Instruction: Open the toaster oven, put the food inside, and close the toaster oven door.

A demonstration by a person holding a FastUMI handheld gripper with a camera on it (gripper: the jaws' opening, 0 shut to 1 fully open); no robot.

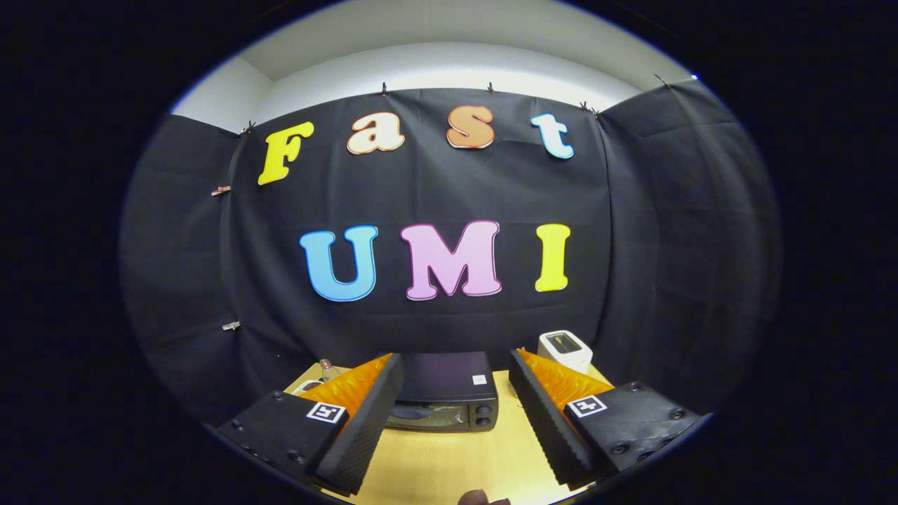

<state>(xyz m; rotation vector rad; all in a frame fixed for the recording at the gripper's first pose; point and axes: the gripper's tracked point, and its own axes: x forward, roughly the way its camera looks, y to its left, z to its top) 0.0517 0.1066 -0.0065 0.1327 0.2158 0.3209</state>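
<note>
So the toaster oven (443,393) is seen sitting on the wooden counter (449,463), up against the booth's black wall, and its door looks to be shut, with the dark glass front and two knobs facing the gripper (456,421). The gripper is held spread wide, nothing pinched, well back from the oven, which is framed between the two fingers and a bit beyond them. No contact with the door or handle can be made out.

A small brownish thing (480,498) is glimpsed on the counter close in below the fingers; it might be the food, but too little of it is shown to be sure. Whether anything is already inside the oven can't be told through that dark glass from this far away.

So the scene fits two readings: a closed oven with food waiting outside, or a door closed again with the food in. A white box-like appliance (565,349) is parked behind the right finger, and a small bottle (326,367) by the left one.
</note>
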